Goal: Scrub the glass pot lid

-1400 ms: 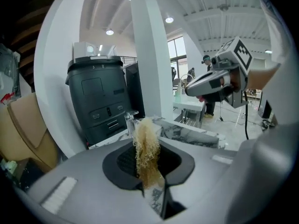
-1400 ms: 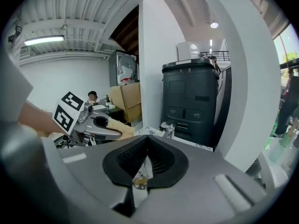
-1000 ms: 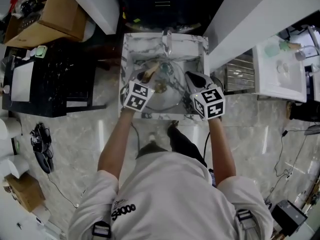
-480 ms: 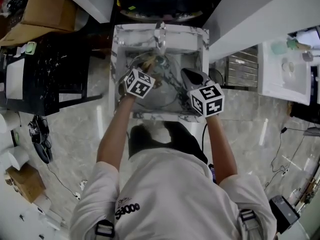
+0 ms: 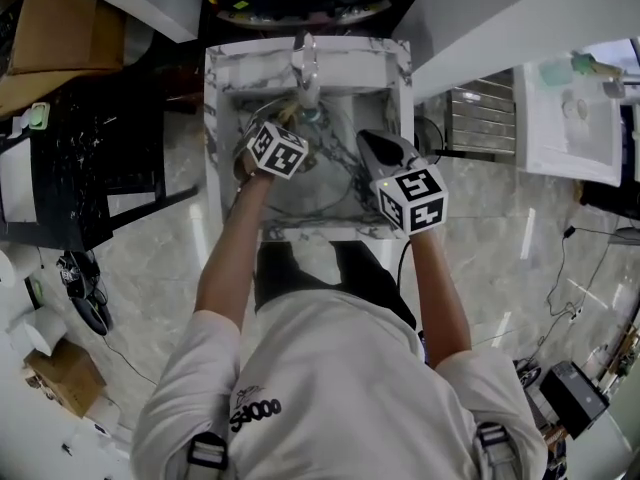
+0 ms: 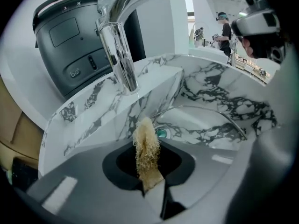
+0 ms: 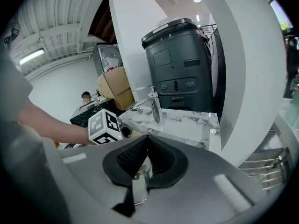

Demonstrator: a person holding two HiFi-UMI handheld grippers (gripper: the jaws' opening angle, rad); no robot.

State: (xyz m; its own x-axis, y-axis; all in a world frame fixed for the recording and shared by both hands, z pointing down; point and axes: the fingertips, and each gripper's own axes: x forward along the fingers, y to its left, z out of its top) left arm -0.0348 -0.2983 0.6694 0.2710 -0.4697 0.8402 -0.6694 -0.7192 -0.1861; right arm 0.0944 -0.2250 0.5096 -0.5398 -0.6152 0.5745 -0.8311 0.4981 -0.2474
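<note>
Left gripper (image 6: 148, 174) is clamped shut on a tan, fibrous scrubber (image 6: 145, 146), whose frayed end stands up past the jaws. Right gripper (image 7: 146, 141) is closed as well, its black pads pinching the thin metal rim of the glass pot lid (image 5: 318, 190); a shiny sliver of that rim shows between the jaws.

The lid sits down in the basin of the white marble sink (image 5: 222, 88), held at its right edge, with the curve of its rim arcing across the bowl to the right of the scrubber. The scrubber hangs over the far left part of the lid, just beside a small teal round piece (image 6: 161, 133); whether it touches the glass cannot be told.

A chrome faucet (image 6: 117, 45) rises from the far rim of the sink, above the scrubber. Behind it stands a black appliance (image 7: 182, 64), and farther left a cardboard box (image 5: 60, 38).
</note>
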